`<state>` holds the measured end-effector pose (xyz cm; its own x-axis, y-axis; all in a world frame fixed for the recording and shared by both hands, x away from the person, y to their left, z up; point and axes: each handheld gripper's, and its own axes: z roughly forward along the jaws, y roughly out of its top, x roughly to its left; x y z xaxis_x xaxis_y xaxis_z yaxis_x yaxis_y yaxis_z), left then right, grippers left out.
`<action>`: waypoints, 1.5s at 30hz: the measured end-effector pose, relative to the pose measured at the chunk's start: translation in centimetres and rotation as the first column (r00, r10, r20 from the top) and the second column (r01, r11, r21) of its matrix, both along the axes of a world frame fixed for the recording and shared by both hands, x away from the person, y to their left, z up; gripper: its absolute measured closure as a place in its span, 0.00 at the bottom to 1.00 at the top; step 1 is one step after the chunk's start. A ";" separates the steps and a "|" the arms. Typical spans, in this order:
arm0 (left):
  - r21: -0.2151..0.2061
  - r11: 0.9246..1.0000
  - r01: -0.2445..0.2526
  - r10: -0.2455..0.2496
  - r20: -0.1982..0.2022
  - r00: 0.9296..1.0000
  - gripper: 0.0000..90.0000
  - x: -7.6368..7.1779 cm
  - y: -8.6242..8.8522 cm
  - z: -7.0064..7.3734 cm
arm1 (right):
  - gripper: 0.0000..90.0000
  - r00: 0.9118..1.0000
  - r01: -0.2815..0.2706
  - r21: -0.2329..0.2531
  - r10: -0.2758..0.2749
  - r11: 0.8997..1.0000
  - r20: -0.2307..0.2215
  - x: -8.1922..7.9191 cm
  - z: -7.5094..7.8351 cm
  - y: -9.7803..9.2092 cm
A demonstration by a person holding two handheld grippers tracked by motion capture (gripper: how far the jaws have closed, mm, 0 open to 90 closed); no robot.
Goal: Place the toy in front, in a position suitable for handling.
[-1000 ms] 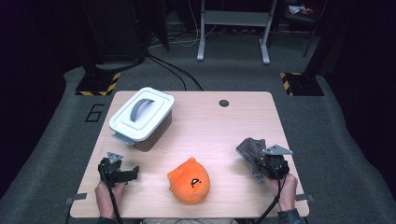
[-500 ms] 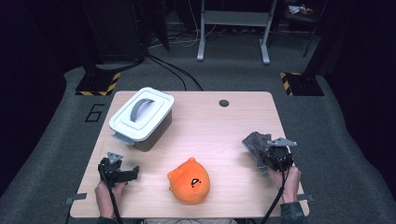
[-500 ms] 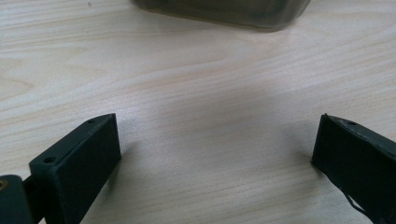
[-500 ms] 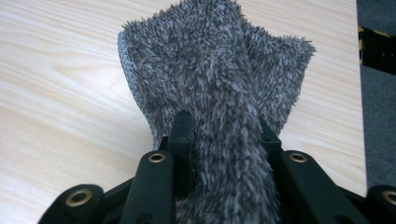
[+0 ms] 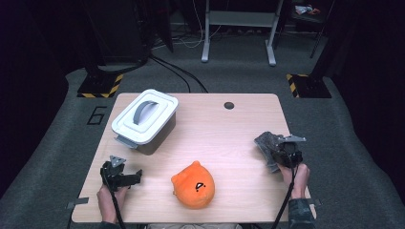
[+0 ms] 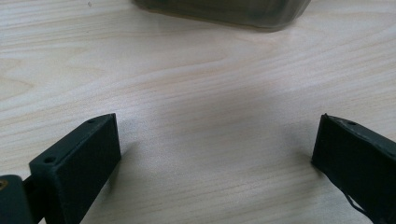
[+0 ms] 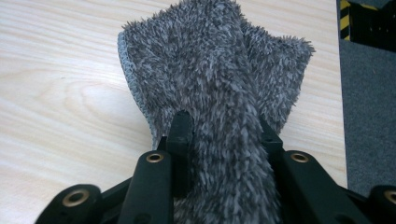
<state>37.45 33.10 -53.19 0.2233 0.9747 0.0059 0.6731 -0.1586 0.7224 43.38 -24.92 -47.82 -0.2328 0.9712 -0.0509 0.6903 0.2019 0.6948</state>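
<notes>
A pale "6" (image 5: 97, 115) is marked on the floor left of the table (image 5: 229, 138). The right gripper (image 5: 282, 151), near the right edge, is clamped on a grey fuzzy cloth (image 7: 219, 79) whose free end lies on the wood, and it has shifted slightly toward that edge since a second ago. The left gripper (image 5: 119, 174) rests low at the front left, unmoved, jaws spread wide over bare wood, between the bin (image 5: 144, 120) and orange plush (image 5: 193, 185).
</notes>
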 end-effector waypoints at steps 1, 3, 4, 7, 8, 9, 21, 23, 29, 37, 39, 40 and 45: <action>0.000 1.000 0.000 0.000 0.000 1.000 0.01 0.0 0.0 0.0 | 0.74 1.000 0.001 0.000 -0.001 1.000 0.001 0.2 -0.1 -0.1; 0.000 1.000 0.000 0.000 0.000 1.000 0.01 0.0 0.0 0.0 | 0.74 1.000 0.010 0.000 -0.010 1.000 -0.001 0.5 -0.3 -0.3; 0.000 1.000 0.000 0.000 0.000 1.000 0.01 0.0 0.0 0.0 | 0.74 1.000 0.011 0.002 -0.011 1.000 -0.004 0.6 -0.4 -0.4; 0.000 1.000 0.000 0.000 0.000 1.000 0.01 0.0 0.0 0.0 | 0.74 1.000 0.020 0.002 -0.020 1.000 -0.009 1.0 -0.6 -0.5; 0.000 1.000 0.000 0.000 0.000 1.000 0.01 0.0 0.0 0.0 | 0.73 1.000 0.027 0.005 -0.027 1.000 -0.011 1.1 -0.7 -0.6; 0.000 1.000 0.000 0.000 0.000 1.000 0.01 0.0 0.0 0.0 | 0.73 1.000 0.028 0.002 -0.028 1.000 -0.012 1.2 -0.8 -0.6; 0.000 1.000 0.000 0.000 0.000 1.000 0.01 0.0 0.0 0.0 | 0.37 0.997 0.062 0.003 -0.062 0.998 -0.039 2.2 -1.6 -1.2; 0.000 1.000 0.000 0.000 0.000 1.000 0.01 0.0 0.0 0.0 | 0.33 0.997 0.066 0.008 -0.066 0.998 -0.038 2.0 -1.5 -1.2; 0.000 1.000 0.000 0.000 0.000 1.000 0.01 0.0 0.0 0.0 | 0.16 0.999 0.042 0.041 -0.042 0.998 0.004 0.5 -0.5 -1.7; 0.001 1.000 0.000 0.000 0.000 1.000 0.01 0.0 0.0 0.0 | 0.06 0.999 0.032 0.060 -0.033 0.998 0.008 -2.3 -0.1 -1.9; 0.001 1.000 0.000 0.000 0.000 1.000 0.01 0.0 0.0 0.0 | 0.04 0.999 0.032 0.059 -0.032 0.998 0.011 -3.0 -0.2 -2.0; 0.000 1.000 0.000 0.000 0.000 1.000 0.01 0.0 0.0 0.0 | 0.03 0.999 0.032 0.058 -0.033 0.998 0.019 -3.4 -0.3 -2.0; 0.000 1.000 0.000 0.000 0.002 1.000 0.01 0.0 0.0 0.0 | 0.00 0.999 0.034 0.068 -0.036 0.997 0.034 -5.3 -0.9 -2.3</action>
